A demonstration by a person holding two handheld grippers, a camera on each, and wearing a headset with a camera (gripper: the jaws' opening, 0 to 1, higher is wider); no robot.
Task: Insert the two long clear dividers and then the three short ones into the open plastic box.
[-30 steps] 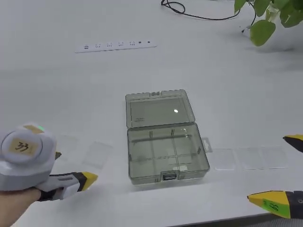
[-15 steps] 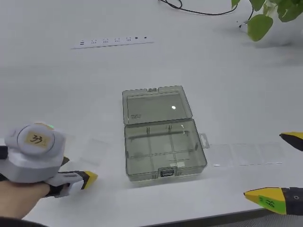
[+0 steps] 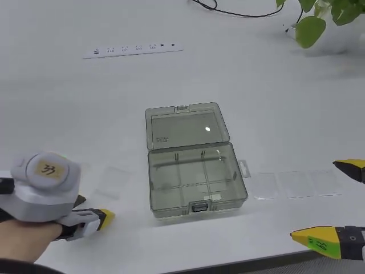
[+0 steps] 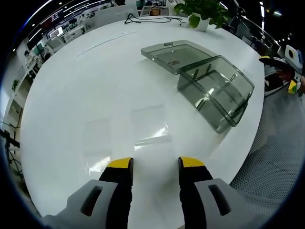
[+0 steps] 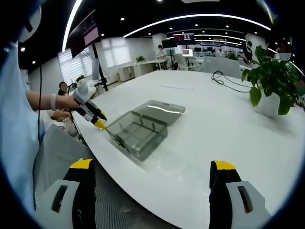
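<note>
scene: white table (image 3: pixel 68 114), open plastic box (image 3: pixel 197 182) near the front edge, roughly centred between the two grippers
plastic box: smoky clear, base towards the person, latch on the front wall; thin lines cross inside the base, can't tell if these are seated dividers or moulded slots
lid (image 3: pixel 187 125): folded back flat on the table, touching the far side of the box, hinged there
short clear pieces (image 3: pixel 296 184): three flat in a row on the table, right of the box; the nearest one is just beside the box's right wall tab, all apart from the box
clear sheets (image 4: pixel 147 119): two flat faint ones left of the box, between the box and the left gripper, just ahead of its jaw tips; long or short, can't tell
left gripper (image 4: pixel 156 164): left of the box, low over the table near the front edge, held in a hand (image 3: pixel 25 240); yellow-tipped jaws parted a little, nothing between them, touching no sheet
right gripper (image 5: pixel 152 166): right of the box, well apart from it, off the front edge; jaws spread wide, nothing grasped; the row of short clear pieces lies between it and the box
power strip (image 3: pixel 134 49): far behind the box, flat on the table
cable (image 3: pixel 239 11): black, well behind the box at the far edge
plant (image 3: pixel 319 17): green leaves, far right behind the box
</note>
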